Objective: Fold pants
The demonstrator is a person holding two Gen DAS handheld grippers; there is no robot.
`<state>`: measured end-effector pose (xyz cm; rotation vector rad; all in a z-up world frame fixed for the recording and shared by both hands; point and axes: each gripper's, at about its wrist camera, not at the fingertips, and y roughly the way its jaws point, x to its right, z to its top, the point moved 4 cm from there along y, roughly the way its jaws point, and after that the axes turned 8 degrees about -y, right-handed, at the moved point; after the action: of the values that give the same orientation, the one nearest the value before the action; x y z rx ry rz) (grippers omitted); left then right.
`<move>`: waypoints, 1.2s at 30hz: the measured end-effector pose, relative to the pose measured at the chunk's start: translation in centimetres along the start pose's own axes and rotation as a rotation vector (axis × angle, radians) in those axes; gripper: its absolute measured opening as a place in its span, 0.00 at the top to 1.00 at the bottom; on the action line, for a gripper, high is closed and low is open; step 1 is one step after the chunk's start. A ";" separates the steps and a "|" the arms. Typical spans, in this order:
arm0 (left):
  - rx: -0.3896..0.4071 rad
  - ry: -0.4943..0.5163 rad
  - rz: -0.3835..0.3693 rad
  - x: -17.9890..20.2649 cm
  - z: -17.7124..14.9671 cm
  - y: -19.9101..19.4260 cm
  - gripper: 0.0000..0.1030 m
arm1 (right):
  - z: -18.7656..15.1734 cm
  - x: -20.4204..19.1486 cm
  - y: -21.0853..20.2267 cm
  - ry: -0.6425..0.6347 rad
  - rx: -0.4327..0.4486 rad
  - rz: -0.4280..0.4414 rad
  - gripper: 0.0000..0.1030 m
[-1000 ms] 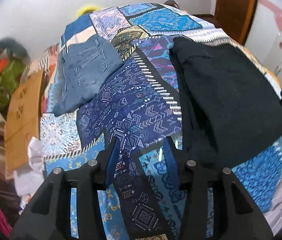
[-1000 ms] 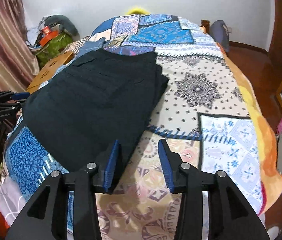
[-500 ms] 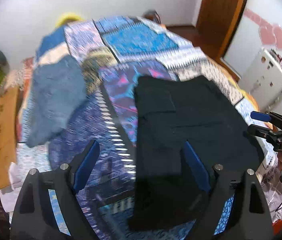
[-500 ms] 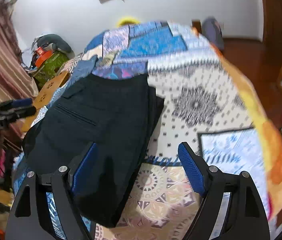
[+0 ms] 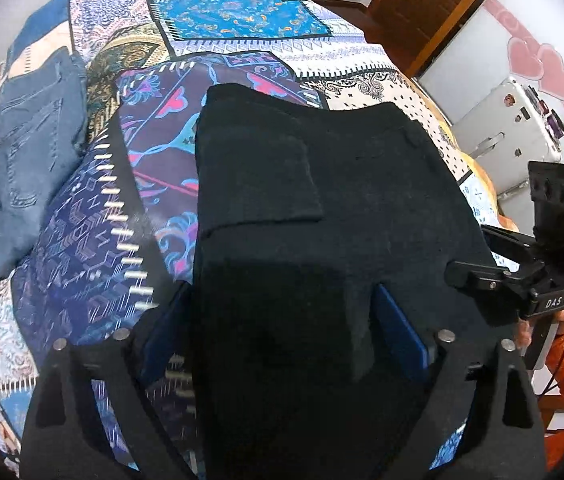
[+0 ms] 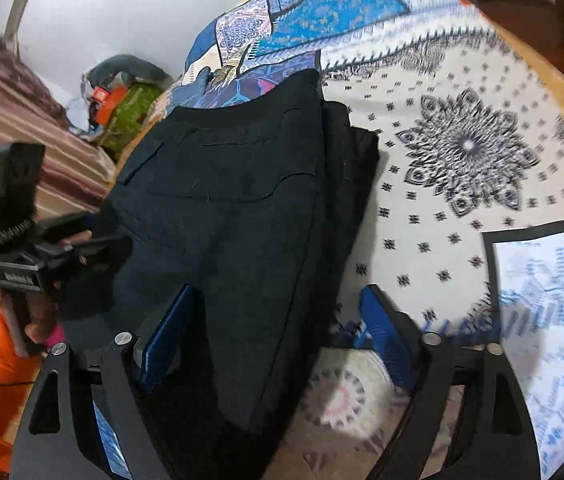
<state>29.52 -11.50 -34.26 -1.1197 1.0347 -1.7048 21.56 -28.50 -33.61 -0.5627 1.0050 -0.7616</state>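
Black pants lay on the patchwork bed, already doubled into a thick stack with layered edges showing on the side toward the right claw. Judged partly folded; at least one more fold appeared left. Left claw stood wide apart, straddling the near hem just ahead of it; no cloth pinched. Right claw likewise spread, one finger over the fabric, the other over bare bedspread. Count: one black pair, one blue jeans well off beyond the left claw, two claws.
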 end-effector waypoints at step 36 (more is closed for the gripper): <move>0.532 -0.014 0.144 -3.0 -0.2 -17.6 0.71 | 10.4 -16.4 -3.6 -0.413 0.256 0.016 0.79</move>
<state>26.68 -3.14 -18.77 -0.6940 0.5803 -1.7122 24.49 -17.15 -17.79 -0.4639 0.5206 -0.7097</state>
